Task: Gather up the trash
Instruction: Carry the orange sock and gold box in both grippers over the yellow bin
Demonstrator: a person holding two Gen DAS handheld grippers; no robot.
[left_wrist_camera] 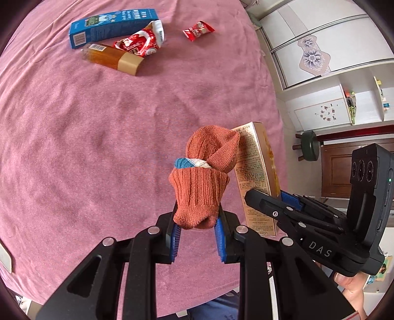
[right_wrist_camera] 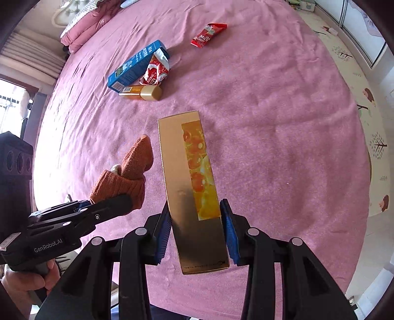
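My left gripper (left_wrist_camera: 197, 227) is shut on a rolled orange sock (left_wrist_camera: 204, 177) and holds it above the pink bedspread (left_wrist_camera: 98, 147); the sock also shows in the right wrist view (right_wrist_camera: 128, 177). My right gripper (right_wrist_camera: 195, 229) is shut on a long gold carton (right_wrist_camera: 194, 192), also seen beside the sock in the left wrist view (left_wrist_camera: 256, 177). Far off lie a blue carton (left_wrist_camera: 110, 23), a crumpled red wrapper (left_wrist_camera: 141, 43), an amber bottle with a gold cap (left_wrist_camera: 113, 57) and a small red candy wrapper (left_wrist_camera: 198, 30).
The bed's right edge (left_wrist_camera: 275, 103) drops to white cabinets (left_wrist_camera: 332, 61) and a dark stool (left_wrist_camera: 310, 145). In the right wrist view a patterned play mat (right_wrist_camera: 369, 110) lies beyond the bed, and pillows (right_wrist_camera: 83, 32) sit at its far left.
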